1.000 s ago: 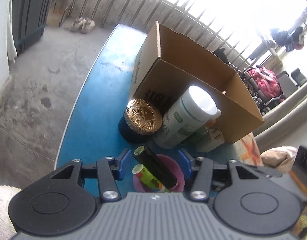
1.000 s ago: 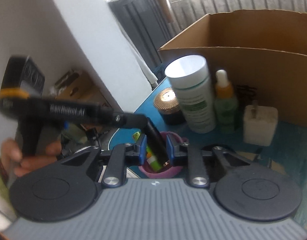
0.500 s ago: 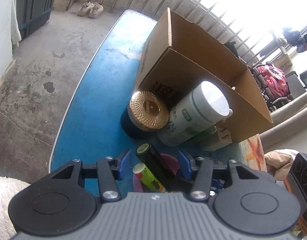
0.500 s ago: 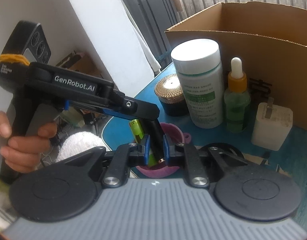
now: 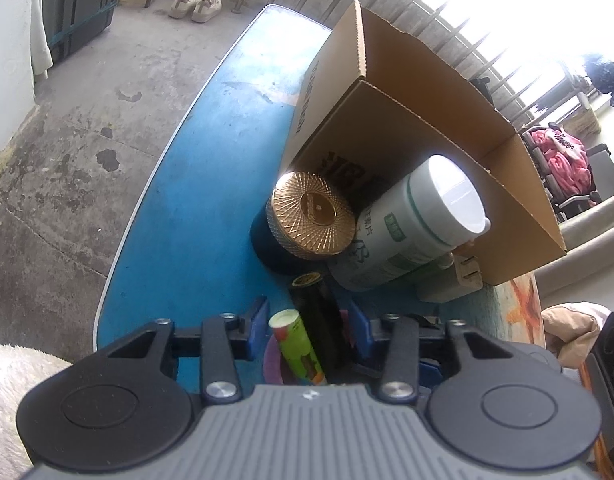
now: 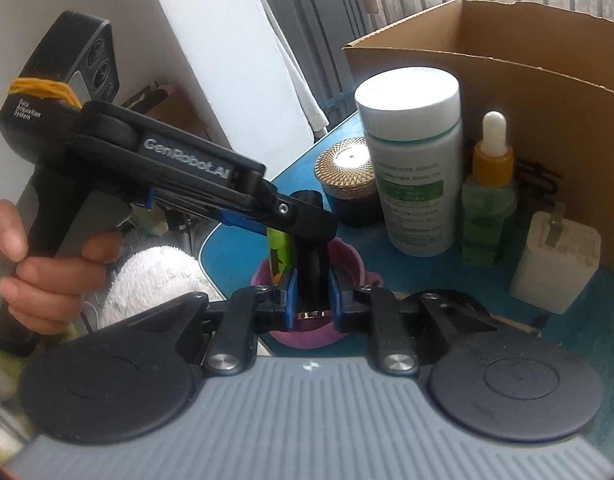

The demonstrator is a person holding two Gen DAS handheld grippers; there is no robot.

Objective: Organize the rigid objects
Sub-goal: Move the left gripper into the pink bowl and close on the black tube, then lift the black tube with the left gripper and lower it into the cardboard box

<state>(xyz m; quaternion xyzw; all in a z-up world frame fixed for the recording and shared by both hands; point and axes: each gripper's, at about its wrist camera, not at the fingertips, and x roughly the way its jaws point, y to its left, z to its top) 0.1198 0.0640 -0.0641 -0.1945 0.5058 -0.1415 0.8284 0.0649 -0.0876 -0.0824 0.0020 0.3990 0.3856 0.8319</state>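
The left gripper has just narrowed around both tubes in the pink cup, pads not yet touching. The right gripper is clamped on the black tube, green tube beside it. A handover looks underway.

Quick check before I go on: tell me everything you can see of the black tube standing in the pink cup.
The black tube is a slim, glossy black cylinder with a gold-rimmed end showing at the top in the left wrist view. It leans tilted in the small pink cup, beside a yellow-green tube. The right gripper is shut on it, blue pads pressing both sides. The left gripper straddles both tubes; its jaws have just been closing, pads not yet pressing.
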